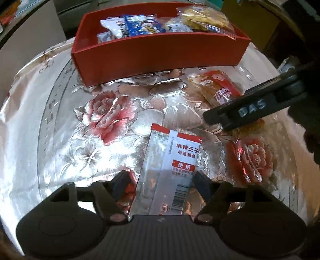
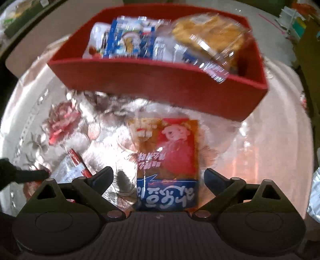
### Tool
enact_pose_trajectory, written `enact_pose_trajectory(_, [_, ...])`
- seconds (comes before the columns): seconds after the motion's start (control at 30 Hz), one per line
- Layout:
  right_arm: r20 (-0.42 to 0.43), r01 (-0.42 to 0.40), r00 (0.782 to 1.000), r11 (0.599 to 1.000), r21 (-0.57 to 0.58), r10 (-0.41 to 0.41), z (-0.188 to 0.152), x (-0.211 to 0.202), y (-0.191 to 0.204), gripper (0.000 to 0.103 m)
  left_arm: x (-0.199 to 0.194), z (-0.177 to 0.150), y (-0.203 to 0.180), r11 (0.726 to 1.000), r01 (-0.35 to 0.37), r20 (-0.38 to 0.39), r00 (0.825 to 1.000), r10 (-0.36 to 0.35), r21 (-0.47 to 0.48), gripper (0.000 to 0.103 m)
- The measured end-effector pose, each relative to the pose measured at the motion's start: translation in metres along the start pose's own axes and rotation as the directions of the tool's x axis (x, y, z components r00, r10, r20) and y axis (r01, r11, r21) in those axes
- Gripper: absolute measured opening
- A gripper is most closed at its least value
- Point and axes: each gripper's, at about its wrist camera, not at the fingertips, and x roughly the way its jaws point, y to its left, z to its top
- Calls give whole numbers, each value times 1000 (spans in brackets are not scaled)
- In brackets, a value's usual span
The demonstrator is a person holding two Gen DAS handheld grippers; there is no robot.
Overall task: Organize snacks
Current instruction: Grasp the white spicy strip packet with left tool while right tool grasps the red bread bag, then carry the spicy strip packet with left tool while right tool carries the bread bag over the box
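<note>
A red box (image 1: 160,54) with several snack packs stands at the back of the table; it also shows in the right wrist view (image 2: 160,86). My left gripper (image 1: 160,181) is open, its fingers either side of a silver and red spicy-strip packet (image 1: 170,170) lying on the cloth. My right gripper (image 2: 158,178) is open around an orange-red and blue snack pack (image 2: 168,160), which also shows in the left wrist view (image 1: 218,86). The right gripper's body (image 1: 250,108) reaches in from the right. The silver packet appears at lower left in the right wrist view (image 2: 70,170).
The table has a shiny floral cloth (image 1: 108,112) under clear plastic. A clear bag of yellow cakes (image 1: 204,18) overhangs the box's right end. A small red wrapper (image 1: 238,160) lies to the right of the silver packet.
</note>
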Motion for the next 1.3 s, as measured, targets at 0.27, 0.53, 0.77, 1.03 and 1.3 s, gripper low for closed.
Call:
enact_pose_trajectory(0.27, [45, 46, 998, 993, -112, -41, -12, 7, 17, 103, 9, -9, -7, 995, -49, 18, 999, 47, 83, 94])
enact_pose_trajectory(0.53, [42, 54, 998, 992, -114, -49, -16, 1, 15, 99, 7, -12, -2, 996, -56, 32, 998, 54, 63, 90])
enact_pose_trajectory(0.77, [43, 29, 999, 995, -91, -25, -28, -24, 8, 64, -5, -10, 6, 996, -70, 25, 997, 71, -49, 44])
enact_pose_trajectory(1.03, [124, 3, 992, 999, -45, 3, -43, -58, 12, 61, -40, -10, -4, 995, -75, 108, 991, 82, -67, 41])
enact_pose_trajectory(1.3, [279, -87, 957, 996, 32, 75, -48, -112, 7, 61, -81, 1, 4, 986, -54, 187, 979, 84, -160, 41])
